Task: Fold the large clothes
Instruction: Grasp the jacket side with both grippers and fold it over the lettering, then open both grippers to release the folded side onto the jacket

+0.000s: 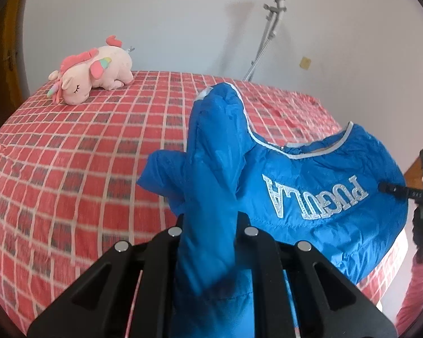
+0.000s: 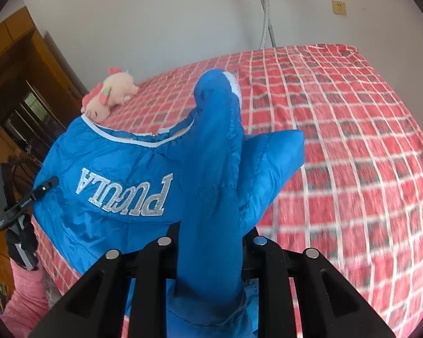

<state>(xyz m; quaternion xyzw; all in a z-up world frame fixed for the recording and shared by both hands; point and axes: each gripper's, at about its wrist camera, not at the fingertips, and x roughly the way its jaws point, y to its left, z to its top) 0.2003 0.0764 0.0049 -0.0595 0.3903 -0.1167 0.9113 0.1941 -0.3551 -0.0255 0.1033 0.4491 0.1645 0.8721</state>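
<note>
A blue jacket (image 1: pixel 310 174) with silver lettering and a white-trimmed collar hangs in the air above the bed, stretched between both grippers. My left gripper (image 1: pixel 210 225) is shut on a bunched fold of it, and the cloth rises out between the black fingers (image 1: pixel 166 242). My right gripper (image 2: pixel 211 233) is shut on another fold of the jacket (image 2: pixel 121 169) in the same way. Each wrist view also catches the other tool: the right gripper (image 1: pixel 394 190) at the jacket's far edge, and the left gripper (image 2: pixel 42 187) at its far edge. The fabric hides the pads.
Under the jacket lies a bed (image 1: pixel 84 155) with a red checked cover. A pink plush unicorn (image 1: pixel 96 74) rests near its far corner by the white wall. A grey stand (image 1: pixel 268 36) rises behind the bed. A person's pink sleeve (image 2: pixel 25 304) and a wooden door (image 2: pixel 14 84) are at the side.
</note>
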